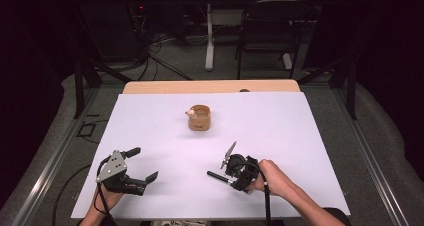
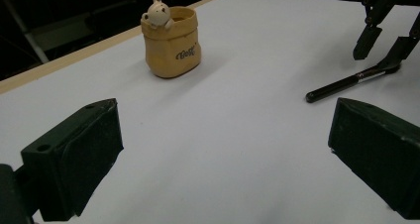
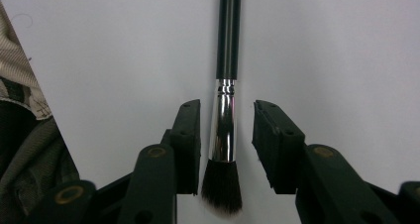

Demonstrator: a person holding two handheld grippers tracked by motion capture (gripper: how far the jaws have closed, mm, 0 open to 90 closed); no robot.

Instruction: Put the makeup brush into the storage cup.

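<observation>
Nearest the person, the right tool (image 3: 227, 130) is down over the makeup brush (image 3: 225, 115), jaws apart w/ one on either side of the silver ferrule. A gap shows on each side, so it straddles the brush but isn't gripping. Bristles sit down btwn the jaws, close to the tool body; the black handle runs straight away from it, flat on the white worktop (image 1: 280, 121). In the high view the brush (image 1: 218, 176) lies at the front right of the worktop, handle pointing left, w/ the right tool (image 1: 234, 173) over its bristle end.

Left tool (image 1: 141, 165) is at the front left, well apart from the brush, jaws spread wide & holding nothing; its own view looks across bare worktop.

Farther back, near the worktop's middle, stands a small tan pouch-shaped pot w/ a bear figure on its rim (image 1: 199, 118), upright, open at the top, well apart from both tools.

Step in hand, as I read it: grasping the brush, probably to stand it in the pot. Next move calls for closing the right jaws squarely on the ferrule, which is slick metal & round, so it could roll or slip. Then lift, tilt the handle & carry fwd to the pot's mouth. The pot looks light; the left tool may need to steady it.
</observation>
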